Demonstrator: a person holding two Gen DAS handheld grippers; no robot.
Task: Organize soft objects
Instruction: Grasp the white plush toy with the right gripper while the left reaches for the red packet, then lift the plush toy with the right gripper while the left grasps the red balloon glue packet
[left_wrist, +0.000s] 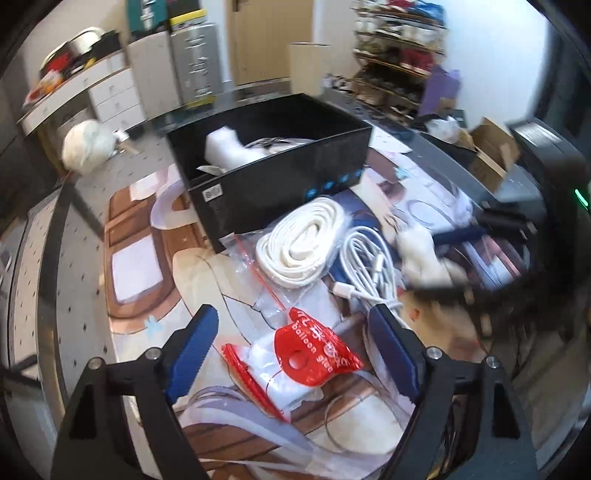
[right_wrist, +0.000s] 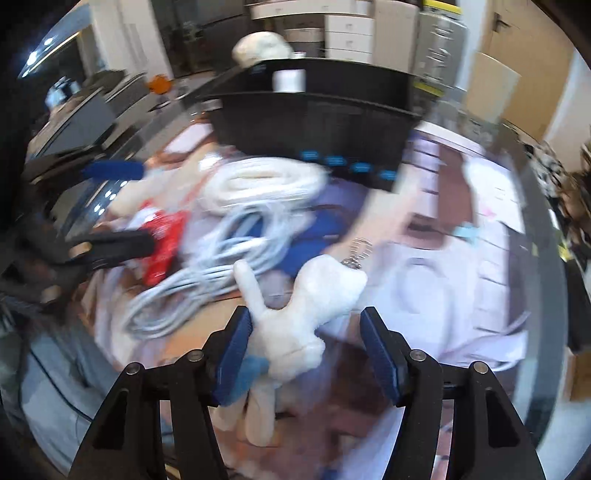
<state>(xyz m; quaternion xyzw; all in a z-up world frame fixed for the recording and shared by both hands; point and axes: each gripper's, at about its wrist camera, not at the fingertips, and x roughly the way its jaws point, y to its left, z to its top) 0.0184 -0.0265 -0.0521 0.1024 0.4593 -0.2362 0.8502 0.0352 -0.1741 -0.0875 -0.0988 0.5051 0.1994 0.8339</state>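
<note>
My left gripper (left_wrist: 293, 314) stands open over a red and white balloon glue packet (left_wrist: 314, 358), its blue pads clear of it on both sides. Beyond lie a coiled white strap in a clear bag (left_wrist: 306, 240) and a white cable bundle (left_wrist: 369, 266). A black box (left_wrist: 280, 184) behind them holds a white soft item (left_wrist: 225, 147). In the right wrist view, a white plush toy (right_wrist: 295, 321) sits between my right gripper's (right_wrist: 306, 314) jaws. The left pad touches it and the right pad stands apart, so the gripper is open. The picture is blurred.
Everything rests on a printed mat (left_wrist: 140, 258) over a grey table. A white bundle (left_wrist: 86, 146) lies at the far left edge. A cardboard box (left_wrist: 487, 151) and cluttered shelves (left_wrist: 399, 55) stand on the right, white drawers (left_wrist: 110, 88) at the back left.
</note>
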